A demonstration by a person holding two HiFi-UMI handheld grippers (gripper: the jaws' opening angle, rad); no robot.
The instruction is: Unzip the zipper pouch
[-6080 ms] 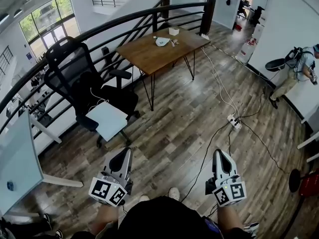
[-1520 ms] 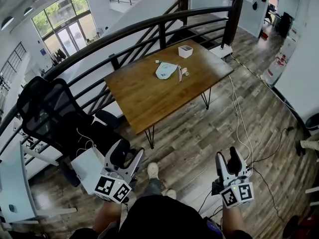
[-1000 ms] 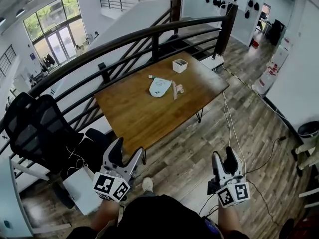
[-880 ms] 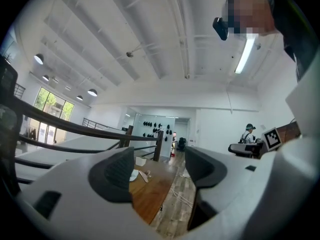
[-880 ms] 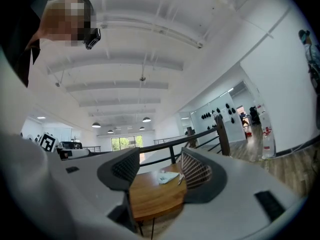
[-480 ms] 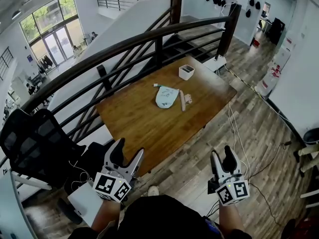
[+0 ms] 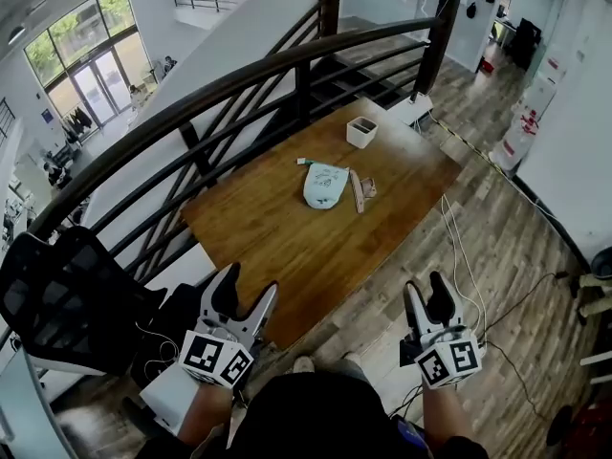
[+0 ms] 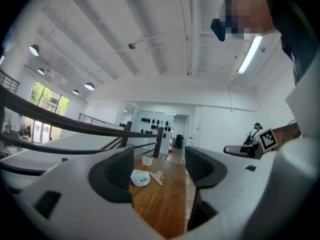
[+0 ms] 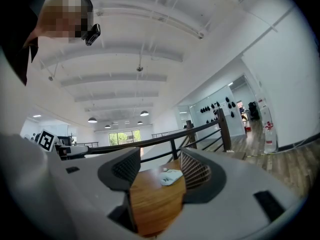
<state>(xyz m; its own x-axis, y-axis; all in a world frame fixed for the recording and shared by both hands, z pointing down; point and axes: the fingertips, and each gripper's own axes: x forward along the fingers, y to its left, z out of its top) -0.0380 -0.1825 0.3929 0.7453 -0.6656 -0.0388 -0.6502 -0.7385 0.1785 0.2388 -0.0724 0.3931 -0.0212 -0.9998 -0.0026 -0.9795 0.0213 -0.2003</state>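
Lengthwise, the zipper pouch (image 7: 325, 185) points away; left gripper (image 7: 247, 291), right gripper (image 7: 426, 292): fingers (image 8: 117, 176) wide, empty.

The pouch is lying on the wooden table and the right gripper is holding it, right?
Not quite. The pouch does lie on the wooden table, but the right gripper is open and empty, well short of it, as the right gripper view shows.

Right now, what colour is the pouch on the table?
The pouch is pale bluish white, clearest in the head view.
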